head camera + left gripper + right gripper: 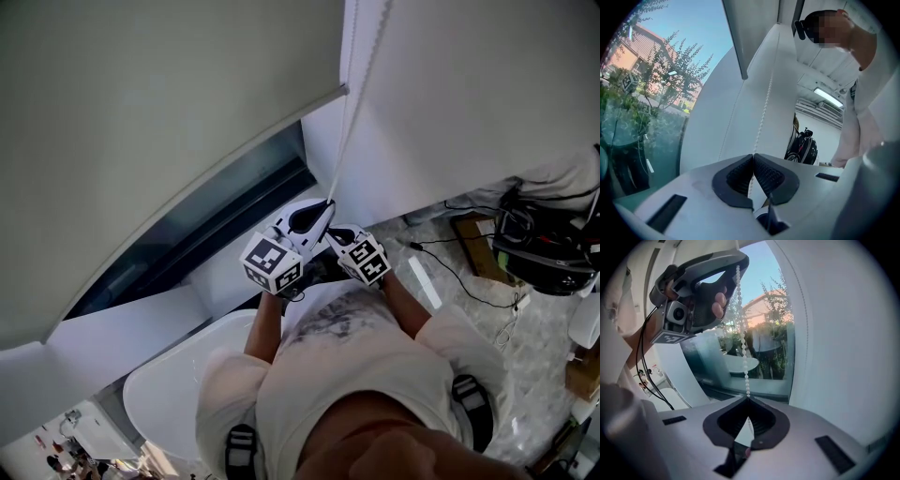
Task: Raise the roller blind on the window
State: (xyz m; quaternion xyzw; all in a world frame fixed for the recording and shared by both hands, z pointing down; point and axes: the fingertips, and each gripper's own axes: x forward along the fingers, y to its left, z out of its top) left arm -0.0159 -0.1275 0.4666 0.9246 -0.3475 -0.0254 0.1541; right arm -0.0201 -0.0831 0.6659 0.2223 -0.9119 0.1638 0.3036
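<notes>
The pale roller blind (141,112) covers most of the window, and its bottom bar (216,164) hangs above a strip of bare glass (206,234). A white bead chain (361,84) runs down the window's right side to both grippers. My left gripper (753,157) is shut on the bead chain (764,108), which rises straight from between its pads. In the head view the left gripper (314,217) sits just left of the right gripper (336,234). My right gripper (747,398) is shut on the same chain (742,333), lower down. The left gripper (701,287) shows above it.
A white rounded tabletop (169,375) lies below the window, in front of the person. A black bag (544,248) and loose cables (459,272) lie on the floor at the right. The white wall (469,94) flanks the chain. A black backpack (804,147) shows in the room behind.
</notes>
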